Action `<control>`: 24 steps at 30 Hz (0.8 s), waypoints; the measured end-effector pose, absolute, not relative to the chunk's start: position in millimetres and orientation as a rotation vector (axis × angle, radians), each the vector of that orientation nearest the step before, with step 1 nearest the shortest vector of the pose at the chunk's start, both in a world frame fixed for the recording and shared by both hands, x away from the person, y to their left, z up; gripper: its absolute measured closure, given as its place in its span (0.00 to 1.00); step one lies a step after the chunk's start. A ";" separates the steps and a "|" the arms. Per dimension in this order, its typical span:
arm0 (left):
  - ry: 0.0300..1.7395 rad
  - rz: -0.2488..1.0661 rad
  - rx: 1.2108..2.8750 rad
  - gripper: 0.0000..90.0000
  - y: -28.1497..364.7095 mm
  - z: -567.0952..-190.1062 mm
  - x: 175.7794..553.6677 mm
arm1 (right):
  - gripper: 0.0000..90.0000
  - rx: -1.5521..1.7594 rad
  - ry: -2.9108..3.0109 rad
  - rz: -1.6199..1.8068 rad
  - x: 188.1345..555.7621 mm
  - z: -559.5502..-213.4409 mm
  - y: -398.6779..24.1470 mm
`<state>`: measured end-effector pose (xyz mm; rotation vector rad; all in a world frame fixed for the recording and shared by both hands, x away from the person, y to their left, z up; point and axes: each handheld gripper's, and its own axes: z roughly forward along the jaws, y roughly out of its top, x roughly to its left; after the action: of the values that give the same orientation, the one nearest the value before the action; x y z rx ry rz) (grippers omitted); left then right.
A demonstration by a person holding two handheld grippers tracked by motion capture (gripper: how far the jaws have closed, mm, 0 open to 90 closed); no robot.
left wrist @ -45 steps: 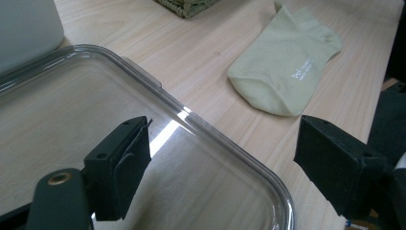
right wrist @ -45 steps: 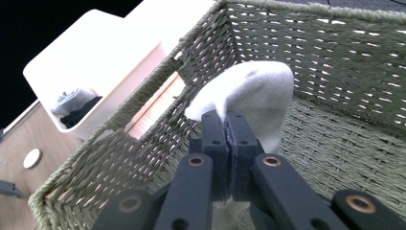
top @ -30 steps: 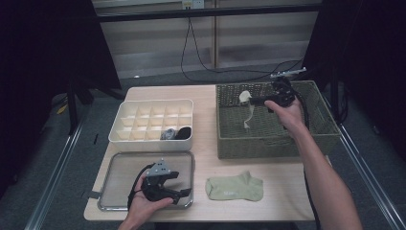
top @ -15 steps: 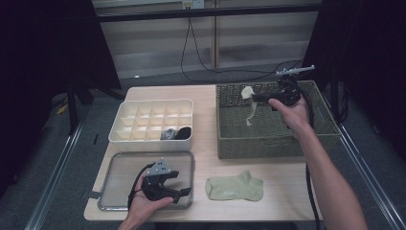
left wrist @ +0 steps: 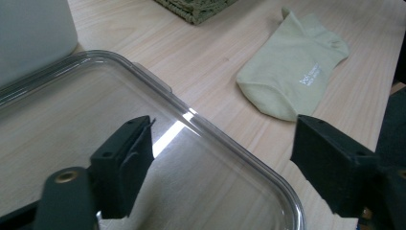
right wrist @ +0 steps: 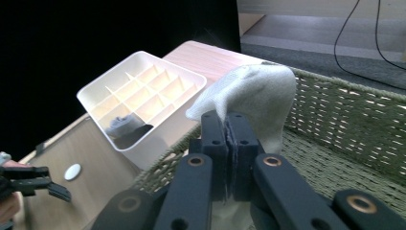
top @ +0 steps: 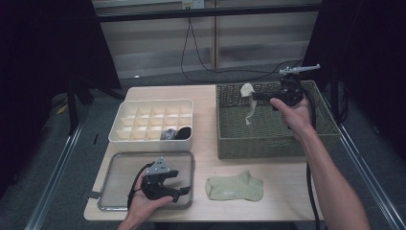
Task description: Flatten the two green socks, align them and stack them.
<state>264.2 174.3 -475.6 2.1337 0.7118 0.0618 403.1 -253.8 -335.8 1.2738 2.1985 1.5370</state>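
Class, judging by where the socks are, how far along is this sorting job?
Done: two rolled socks sit in the divider box. In hand: the right tool grips a pale sock above the basket. Left: the green sock on the table.

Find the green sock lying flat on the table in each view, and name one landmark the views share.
High view: the green sock lies at bottom centre, on the table in front of the basket.
Left gripper view: upper right, beyond the clear lid, between the open jaws.
Right gripper view: not in it.
Shared landmark: the woven basket, right of centre in the high view, top edge in the left gripper view, right side in the right gripper view.
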 end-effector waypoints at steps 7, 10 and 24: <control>0.702 0.060 2.141 0.26 172.6 -475.8 263.7 | 0.98 1.243 2.189 1.579 394.2 -329.0 -253.7; 0.689 0.062 2.144 0.33 173.9 -476.0 262.6 | 0.98 1.218 2.187 1.589 388.7 -324.3 -253.5; 0.680 0.056 2.146 0.34 172.3 -476.7 261.7 | 0.97 1.153 2.156 1.634 365.7 -303.4 -255.8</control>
<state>261.7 172.3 -476.7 2.1464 0.6801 0.0562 365.7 -255.8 -303.4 1.1530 2.1558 1.6341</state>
